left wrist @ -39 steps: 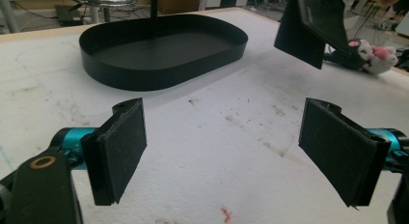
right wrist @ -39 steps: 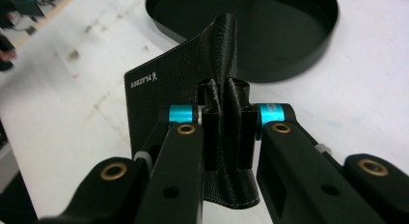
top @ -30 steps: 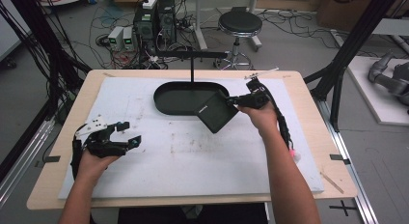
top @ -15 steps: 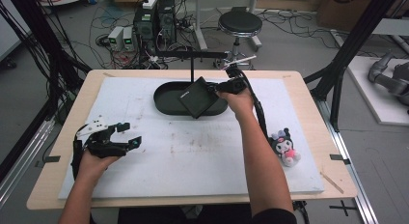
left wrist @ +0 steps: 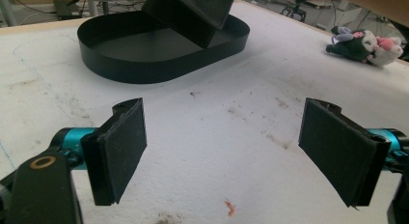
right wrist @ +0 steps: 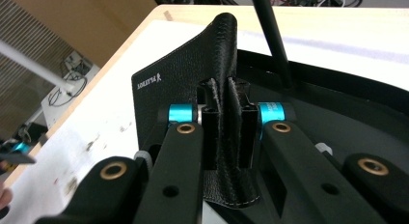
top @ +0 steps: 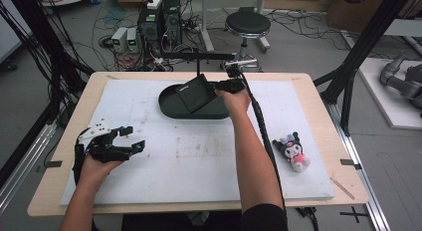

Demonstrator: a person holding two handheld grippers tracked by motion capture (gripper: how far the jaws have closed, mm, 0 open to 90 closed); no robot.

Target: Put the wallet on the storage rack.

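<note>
Black wallet point(right wrist: 193, 89) looks like grained, stitched leather; black tray point(top: 171, 104) smooth matt plastic.

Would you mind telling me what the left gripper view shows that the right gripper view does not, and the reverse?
Left gripper view alone: the left gripper, jaws wide apart over the white mat, and a plush toy lying on the mat.

Right gripper view alone: the right gripper pinching the black wallet's edge, with small pale lettering on its face.

Both: the wallet held tilted over the black oval tray.
</note>
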